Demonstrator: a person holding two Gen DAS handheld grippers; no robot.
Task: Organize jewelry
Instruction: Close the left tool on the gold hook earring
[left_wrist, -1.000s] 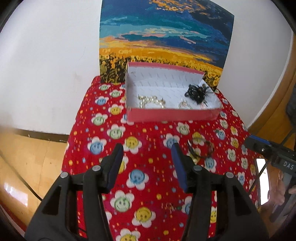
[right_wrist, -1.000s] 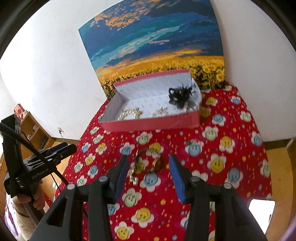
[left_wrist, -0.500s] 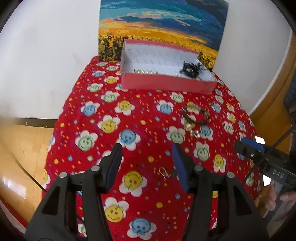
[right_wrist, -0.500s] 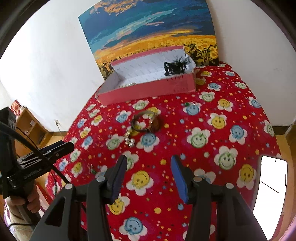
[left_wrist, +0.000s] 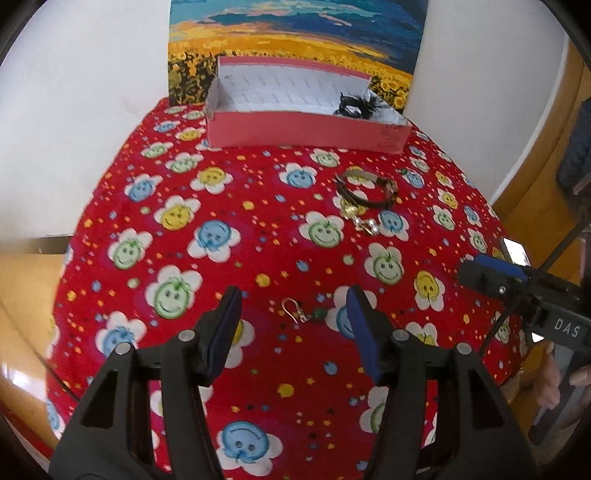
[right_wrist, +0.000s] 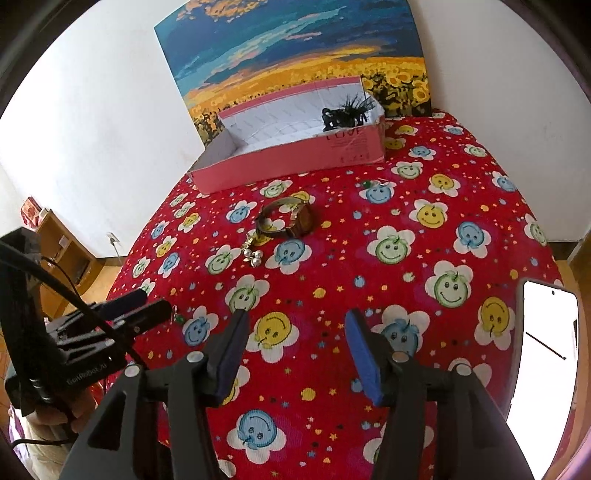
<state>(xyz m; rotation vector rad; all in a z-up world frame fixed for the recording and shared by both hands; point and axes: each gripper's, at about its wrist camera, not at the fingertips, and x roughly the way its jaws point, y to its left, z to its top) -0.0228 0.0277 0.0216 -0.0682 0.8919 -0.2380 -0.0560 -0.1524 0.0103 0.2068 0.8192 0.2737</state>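
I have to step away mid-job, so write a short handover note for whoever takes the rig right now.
Left gripper: open, empty, over the small hook earring at the near edge of the cloth.
Right gripper: jaws have just been opening, nothing between them, only bare cloth under it.
Pink box sits at the back by the painting; a black hair piece is already inside.
Left to box: the earring, the watch mid-cloth, the bead cluster just in front of it, and a small green piece near the box.
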